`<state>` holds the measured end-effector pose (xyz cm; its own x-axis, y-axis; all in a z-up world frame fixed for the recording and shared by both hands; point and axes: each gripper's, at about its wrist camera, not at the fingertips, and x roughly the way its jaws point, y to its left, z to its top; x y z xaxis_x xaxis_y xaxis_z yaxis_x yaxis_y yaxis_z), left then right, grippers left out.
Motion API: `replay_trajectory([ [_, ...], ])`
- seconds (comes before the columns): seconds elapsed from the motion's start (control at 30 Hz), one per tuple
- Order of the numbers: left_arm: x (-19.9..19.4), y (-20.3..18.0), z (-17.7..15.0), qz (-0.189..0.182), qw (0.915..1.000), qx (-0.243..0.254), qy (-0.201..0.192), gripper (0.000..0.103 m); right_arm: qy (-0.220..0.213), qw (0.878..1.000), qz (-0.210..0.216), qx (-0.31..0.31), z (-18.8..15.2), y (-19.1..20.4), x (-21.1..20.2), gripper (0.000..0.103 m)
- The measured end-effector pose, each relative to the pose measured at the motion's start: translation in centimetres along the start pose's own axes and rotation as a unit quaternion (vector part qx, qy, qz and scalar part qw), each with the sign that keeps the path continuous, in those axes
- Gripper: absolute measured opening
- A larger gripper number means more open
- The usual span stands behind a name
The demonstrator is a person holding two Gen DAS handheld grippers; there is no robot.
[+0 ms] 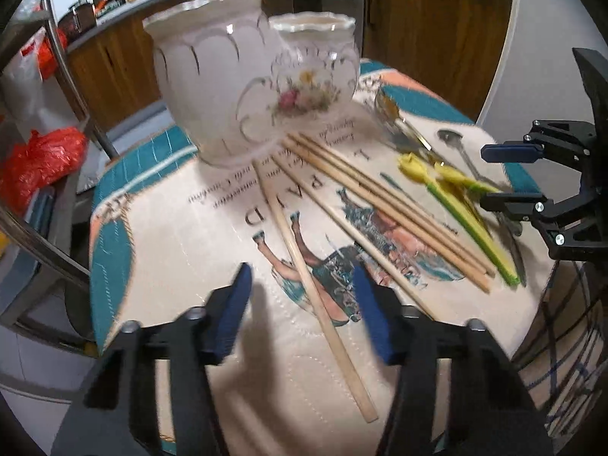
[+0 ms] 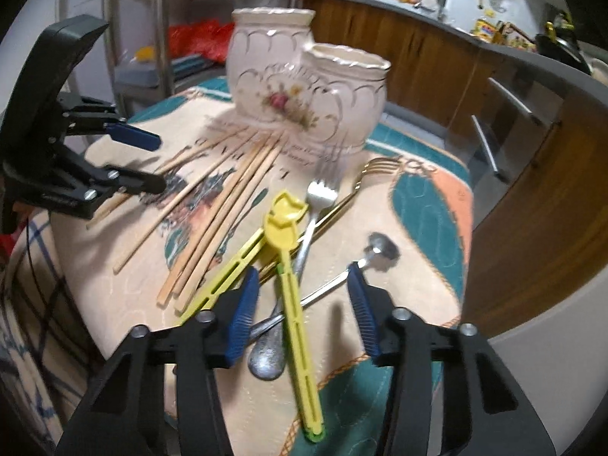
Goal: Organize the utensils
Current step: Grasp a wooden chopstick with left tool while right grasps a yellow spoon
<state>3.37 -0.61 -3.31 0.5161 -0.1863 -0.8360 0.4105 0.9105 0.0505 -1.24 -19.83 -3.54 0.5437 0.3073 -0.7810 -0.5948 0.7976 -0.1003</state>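
A cream double ceramic holder [image 1: 235, 76] with flower print stands at the table's far side; it also shows in the right wrist view [image 2: 304, 95]. Several wooden chopsticks [image 1: 364, 205] lie fanned in front of it [image 2: 228, 205]. My left gripper [image 1: 304, 311] is open above one loose chopstick [image 1: 304, 266]. Yellow plastic utensils [image 2: 292, 273], a steel fork [image 2: 315, 209], a gold fork [image 2: 364, 178] and a steel spoon [image 2: 364, 262] lie in a pile. My right gripper [image 2: 304, 304] is open just above that pile, empty.
A printed cloth [image 1: 190, 266] covers the small table, whose edges fall off close on all sides. Wooden kitchen cabinets [image 2: 532, 174] curve behind. A metal rack with red bags [image 1: 38, 159] stands at the left.
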Motion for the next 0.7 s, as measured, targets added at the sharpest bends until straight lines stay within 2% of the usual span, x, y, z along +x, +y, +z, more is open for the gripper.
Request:
replay_trajectory([
  [0.03, 0.2, 0.2, 0.0, -0.005, 1.0, -0.005, 0.0, 0.043, 0.004, 1.0, 0.001, -0.002, 0.1, 0.1, 0.2, 0.036],
  [0.1, 0.3, 0.5, 0.1, -0.011, 0.9999, -0.012, -0.001, 0.034, 0.009, 1.0, 0.002, -0.001, 0.1, 0.1, 0.5, 0.028],
  [0.23, 0.4, 1.1, 0.4, -0.013, 0.9998, -0.018, -0.002, 0.021, 0.013, 1.0, 0.007, 0.002, 0.2, -0.1, 0.8, 0.017],
  [0.27, 0.5, 1.2, 0.5, -0.012, 0.9997, -0.019, -0.002, 0.011, 0.013, 1.0, 0.008, 0.001, 0.3, -0.1, 0.8, 0.013],
  [0.3, 0.4, 1.5, 0.5, -0.014, 0.9997, -0.021, -0.001, 0.007, 0.011, 1.0, 0.008, -0.001, 0.3, 0.0, 0.8, 0.011],
  [0.57, -0.7, 2.6, -0.6, -0.029, 0.9994, -0.014, -0.008, 0.006, -0.019, 1.0, 0.016, 0.0, 0.8, -0.4, -0.8, 0.01],
  [0.7, -2.5, 2.5, -0.9, -0.045, 0.9983, -0.002, -0.037, 0.006, -0.052, 0.998, 0.027, 0.018, 1.5, -1.1, -1.8, 0.01],
])
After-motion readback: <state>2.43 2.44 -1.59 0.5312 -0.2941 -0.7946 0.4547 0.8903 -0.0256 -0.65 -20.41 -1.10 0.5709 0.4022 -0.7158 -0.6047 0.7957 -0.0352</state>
